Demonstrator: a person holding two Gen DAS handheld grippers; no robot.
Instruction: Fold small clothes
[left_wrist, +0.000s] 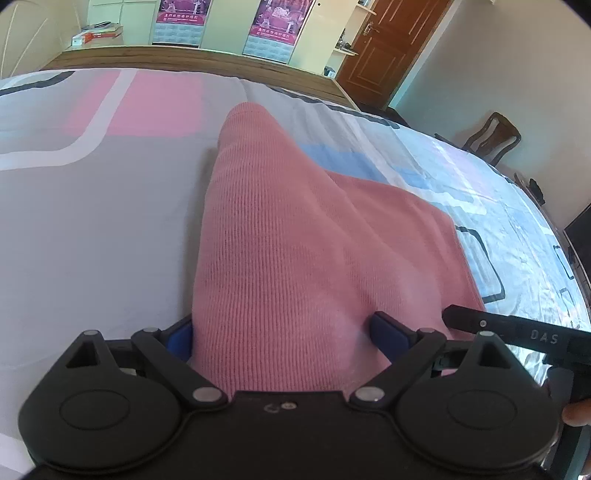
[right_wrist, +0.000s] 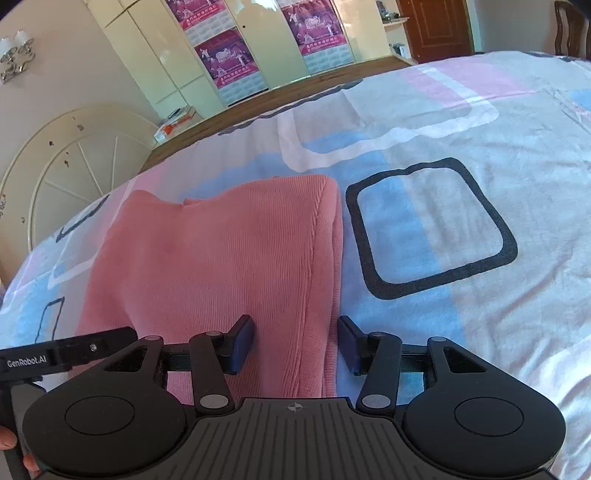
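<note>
A pink knitted garment (left_wrist: 280, 236) lies on the patterned bed sheet (left_wrist: 92, 206), with one part raised in a ridge that runs away from me. My left gripper (left_wrist: 282, 338) is open, its blue pads (left_wrist: 386, 334) standing on either side of the near end of that ridge. In the right wrist view the garment (right_wrist: 221, 258) shows with its seamed side edge toward the right. My right gripper (right_wrist: 295, 343) is open, with the jaws wide apart on either side of that edge. Each gripper shows at the edge of the other's view.
The bed sheet (right_wrist: 461, 184) spreads wide around the garment. A wooden bed frame (left_wrist: 207, 61) and cupboards with posters (left_wrist: 269, 29) stand beyond. A brown door (left_wrist: 388, 48) and a wooden chair (left_wrist: 495, 136) are at the right. A round white headboard (right_wrist: 74, 162) stands at the left.
</note>
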